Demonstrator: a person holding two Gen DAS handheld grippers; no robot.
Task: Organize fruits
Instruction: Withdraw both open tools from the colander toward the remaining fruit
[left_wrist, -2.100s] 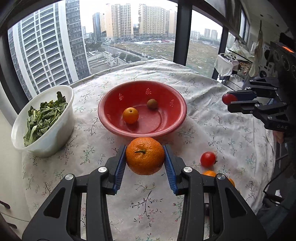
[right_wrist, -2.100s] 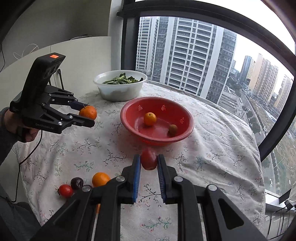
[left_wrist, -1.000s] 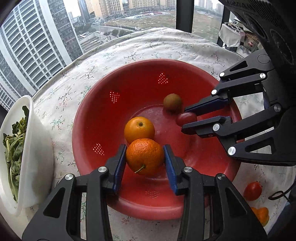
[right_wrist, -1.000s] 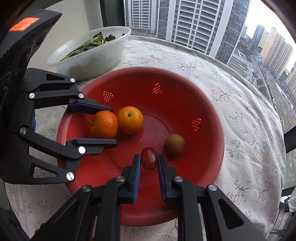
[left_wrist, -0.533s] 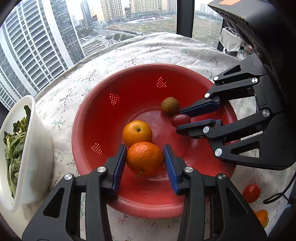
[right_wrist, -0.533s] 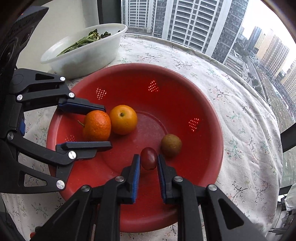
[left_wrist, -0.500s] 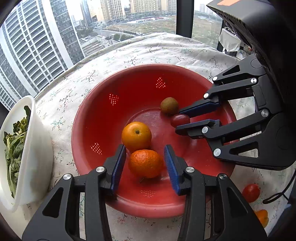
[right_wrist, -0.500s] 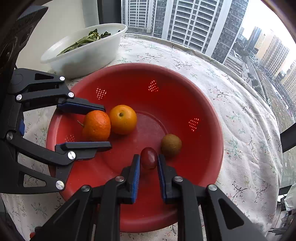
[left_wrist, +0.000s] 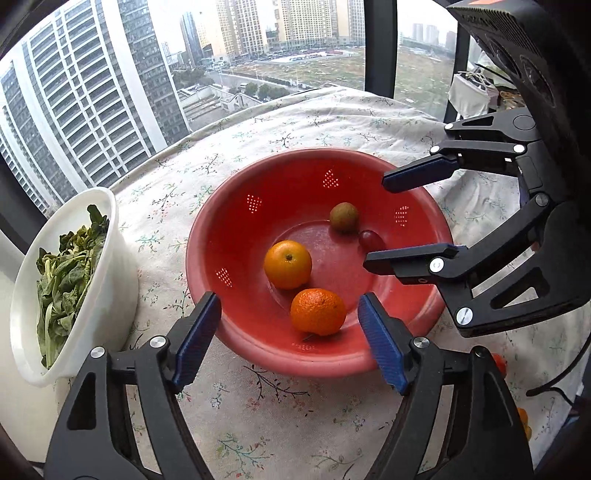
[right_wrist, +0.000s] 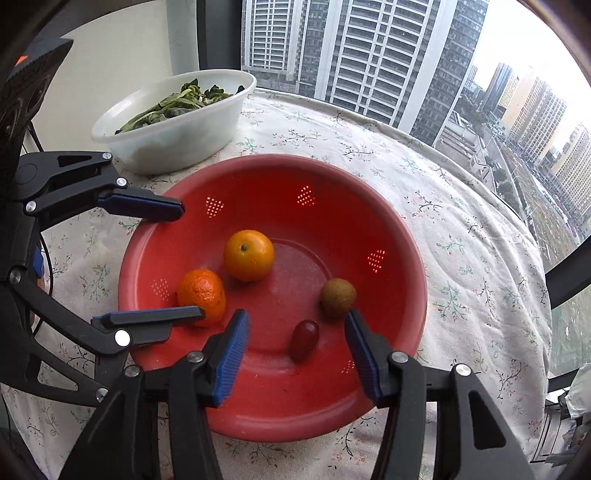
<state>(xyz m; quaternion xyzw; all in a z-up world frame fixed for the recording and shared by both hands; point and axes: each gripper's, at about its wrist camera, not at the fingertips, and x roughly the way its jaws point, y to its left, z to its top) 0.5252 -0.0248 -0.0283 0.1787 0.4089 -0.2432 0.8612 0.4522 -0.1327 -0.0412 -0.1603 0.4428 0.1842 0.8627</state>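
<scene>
Now grape (right_wrist: 304, 339) dark red, oblong, long axis pointing away from right gripper (right_wrist: 295, 363); both grippers' fingers just opened wide, empty; left gripper (left_wrist: 290, 341).

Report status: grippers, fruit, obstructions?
Left gripper and right gripper open, jaws just opened, nothing held. Mandarin, orange, kiwi, grape in red bowl. Nothing in the way.

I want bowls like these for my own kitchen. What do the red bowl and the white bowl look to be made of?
The red bowl looks like glossy moulded plastic: thin wall, light glowing through clusters of small drain holes. The white bowl is probably plastic too, smooth and slightly see-through at its rim, though glazed ceramic can't be ruled out.
</scene>
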